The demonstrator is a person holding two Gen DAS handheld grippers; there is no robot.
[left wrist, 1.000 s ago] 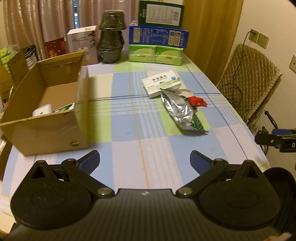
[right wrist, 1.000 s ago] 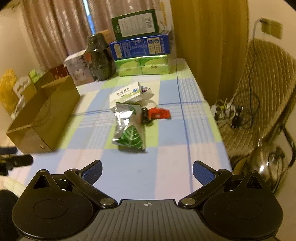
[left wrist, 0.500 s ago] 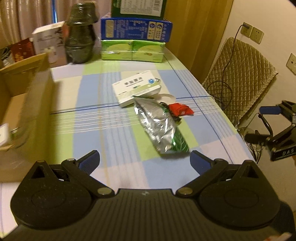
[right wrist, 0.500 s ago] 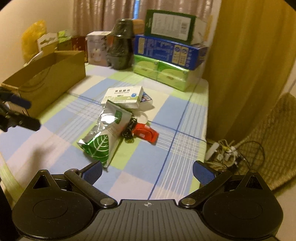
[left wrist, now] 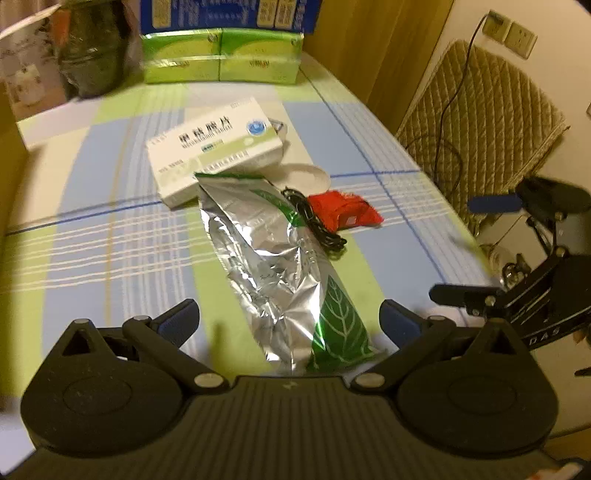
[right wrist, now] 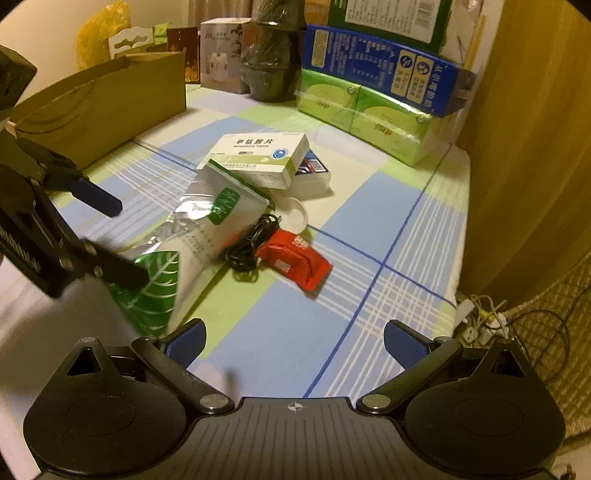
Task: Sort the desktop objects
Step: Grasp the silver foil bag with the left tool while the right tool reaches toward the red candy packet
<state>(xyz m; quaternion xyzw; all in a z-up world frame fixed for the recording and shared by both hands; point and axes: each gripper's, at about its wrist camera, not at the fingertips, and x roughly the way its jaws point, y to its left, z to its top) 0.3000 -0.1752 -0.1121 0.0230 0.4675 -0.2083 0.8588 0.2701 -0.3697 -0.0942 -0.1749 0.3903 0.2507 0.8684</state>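
Two grippers over a checked tablecloth (left wrist: 110, 236), both spread wide, nothing between the fingers. Left gripper (left wrist: 288, 321) hangs above the near end of a foil pouch (left wrist: 273, 266); right gripper (right wrist: 293, 339) hovers over bare cloth toward the table's right edge.

Right wrist view only: a cardboard box (right wrist: 103, 99) at the left side of the table, a small clear case (right wrist: 314, 171) tucked under the medicine box (right wrist: 262, 155), and the left gripper's blue finger pad (right wrist: 96, 197) above the pouch's leaf print. Left wrist view only: a wall socket (left wrist: 509, 33) and a quilted chair back (left wrist: 491, 122) off the right edge, plus the right gripper from the side.

Pouch lies flat mid-table, long axis running near to far, green leaf end toward the near edge, sealed top touching the medicine box. Black cable (left wrist: 314, 221) coiled along its right side, touching a red packet (left wrist: 343, 212). White dish (left wrist: 306, 175) just behind the cable. Stacked cartons (right wrist: 376, 62) at the far edge.
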